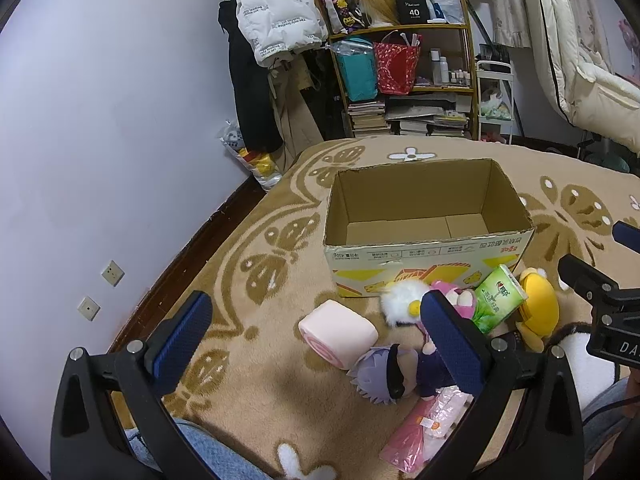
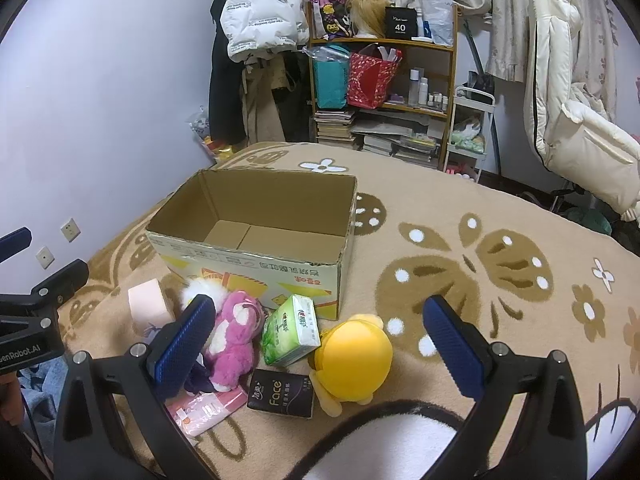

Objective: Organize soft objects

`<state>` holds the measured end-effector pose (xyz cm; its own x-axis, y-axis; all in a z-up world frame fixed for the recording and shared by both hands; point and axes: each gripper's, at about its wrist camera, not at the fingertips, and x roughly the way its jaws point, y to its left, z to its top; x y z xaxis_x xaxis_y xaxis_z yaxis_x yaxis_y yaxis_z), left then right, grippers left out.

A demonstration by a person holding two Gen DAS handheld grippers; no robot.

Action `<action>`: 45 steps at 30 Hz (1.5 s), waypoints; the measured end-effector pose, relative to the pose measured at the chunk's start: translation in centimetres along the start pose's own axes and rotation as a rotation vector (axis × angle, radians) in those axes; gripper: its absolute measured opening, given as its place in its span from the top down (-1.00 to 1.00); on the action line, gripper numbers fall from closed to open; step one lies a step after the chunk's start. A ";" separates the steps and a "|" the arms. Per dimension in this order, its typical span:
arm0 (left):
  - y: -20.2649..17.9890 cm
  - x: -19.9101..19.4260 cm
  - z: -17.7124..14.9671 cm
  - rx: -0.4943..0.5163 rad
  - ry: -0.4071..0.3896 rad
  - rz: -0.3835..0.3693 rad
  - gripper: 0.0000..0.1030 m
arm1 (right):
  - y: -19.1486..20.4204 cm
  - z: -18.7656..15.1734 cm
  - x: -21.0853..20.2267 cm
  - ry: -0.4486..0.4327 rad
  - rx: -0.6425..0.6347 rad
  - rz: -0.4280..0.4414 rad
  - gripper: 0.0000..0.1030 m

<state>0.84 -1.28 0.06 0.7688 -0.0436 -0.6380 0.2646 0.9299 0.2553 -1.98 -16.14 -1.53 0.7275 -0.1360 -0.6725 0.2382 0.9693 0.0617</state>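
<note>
An open, empty cardboard box (image 1: 432,240) (image 2: 256,256) stands on the patterned carpet. In front of it lie a pink cylinder cushion (image 1: 338,334) (image 2: 146,300), a white fluffy toy (image 1: 400,302) (image 2: 204,290), a pink plush bear (image 2: 234,332) (image 1: 454,294), a green tissue pack (image 1: 500,298) (image 2: 292,330), a yellow plush (image 1: 538,308) (image 2: 352,360), a grey-haired doll (image 1: 396,372), a black "Face" tissue pack (image 2: 282,398) and a pink plastic packet (image 1: 424,428) (image 2: 204,410). My left gripper (image 1: 318,340) is open above the cushion and doll. My right gripper (image 2: 320,340) is open above the tissue pack and yellow plush.
A white and black furry thing (image 2: 380,444) lies at the near edge. A wooden shelf (image 1: 404,76) with books and bags stands behind the carpet, beside hanging coats (image 1: 272,16). A wall (image 1: 100,120) runs along the left. A cream padded chair (image 2: 572,120) is at the right.
</note>
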 end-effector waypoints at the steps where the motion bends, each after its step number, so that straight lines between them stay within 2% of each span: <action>1: 0.0 0.0 0.0 0.002 0.001 0.000 -1.00 | 0.0 0.0 0.0 0.001 0.000 0.000 -1.00; 45: 0.0 0.3 -0.2 0.004 0.009 0.025 -1.00 | 0.1 0.0 0.0 0.001 -0.005 -0.006 -1.00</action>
<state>0.95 -1.20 -0.26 0.7697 -0.0169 -0.6382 0.2477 0.9292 0.2741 -1.95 -16.08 -1.57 0.7252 -0.1412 -0.6739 0.2389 0.9695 0.0540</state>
